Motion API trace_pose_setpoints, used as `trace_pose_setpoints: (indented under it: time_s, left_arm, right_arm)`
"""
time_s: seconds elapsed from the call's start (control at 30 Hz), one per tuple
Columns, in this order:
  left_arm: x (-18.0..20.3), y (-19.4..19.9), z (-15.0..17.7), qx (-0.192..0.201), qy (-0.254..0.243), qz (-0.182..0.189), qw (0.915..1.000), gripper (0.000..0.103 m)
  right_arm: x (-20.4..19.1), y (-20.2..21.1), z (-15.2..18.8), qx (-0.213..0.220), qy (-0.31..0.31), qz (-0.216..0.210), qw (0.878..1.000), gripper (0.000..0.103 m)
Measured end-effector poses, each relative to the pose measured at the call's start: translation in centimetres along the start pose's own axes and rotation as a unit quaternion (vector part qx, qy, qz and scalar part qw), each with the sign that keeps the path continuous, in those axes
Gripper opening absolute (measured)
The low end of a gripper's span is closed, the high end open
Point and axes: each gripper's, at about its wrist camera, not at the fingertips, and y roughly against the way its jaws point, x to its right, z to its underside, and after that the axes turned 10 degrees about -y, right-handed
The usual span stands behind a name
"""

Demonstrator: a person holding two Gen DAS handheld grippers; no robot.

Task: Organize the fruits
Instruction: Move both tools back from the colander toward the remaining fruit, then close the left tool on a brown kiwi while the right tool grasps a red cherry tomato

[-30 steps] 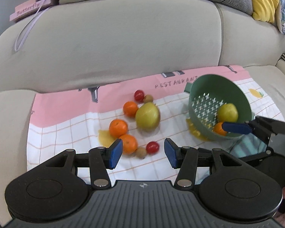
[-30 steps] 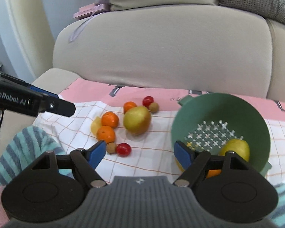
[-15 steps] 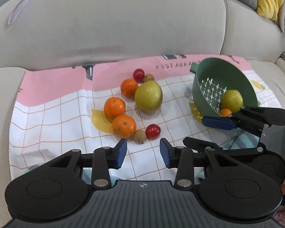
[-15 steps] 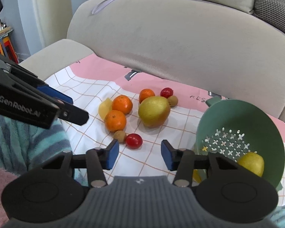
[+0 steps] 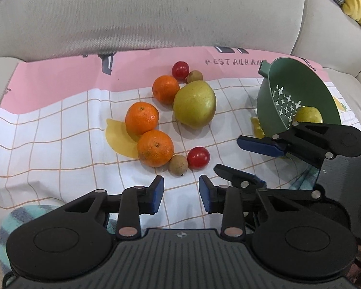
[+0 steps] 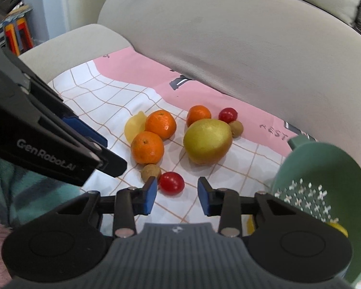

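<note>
On the checked cloth (image 5: pixel 60 125), a red cherry tomato (image 6: pixel 171 183) is seen just ahead of the right gripper (image 6: pixel 177 193), whose jaws have just been closing yet stand apart, empty. The left gripper (image 5: pixel 181 193), likewise narrowed and empty, is held just short of a small brown fruit (image 5: pixel 178 165), possibly a longan. A green colander (image 5: pixel 298 96) lies tilted to the right.

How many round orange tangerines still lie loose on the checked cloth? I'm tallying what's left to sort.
3. One tangerine lies nearest the grippers, a second touches it behind, and a third sits farther back against the big yellow-green fruit. The green colander may hide more.
</note>
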Motion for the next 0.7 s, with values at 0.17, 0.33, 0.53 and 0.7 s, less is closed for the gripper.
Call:
trace_pose_setpoints:
  time_s: [0.17,0.33,0.53,0.7]
  left_arm:
    - [0.1,-1.1,-0.5,-0.015,-0.003,0.003,0.9999,0.036]
    - [0.0,-2.0,-0.6,-0.026,-0.002,0.01,0.9996,0.033]
    - [0.0,-3.0,-1.0,-0.035,-0.001,0.02,0.9992,0.032]
    - [-0.4,-4.0,-1.4,-0.04,0.019,0.03,0.9986,0.031]
  right_arm:
    - [-0.4,-1.2,-0.1,-0.004,0.043,-0.004,0.999,0.033]
    - [-0.4,-1.9,0.0,-0.006,0.069,-0.016,0.997,0.029]
    - [0.0,-2.6,0.0,-0.007,0.081,-0.029,0.996,0.029]
    - [0.1,-3.6,0.3,-0.019,0.099,-0.033,0.994,0.024]
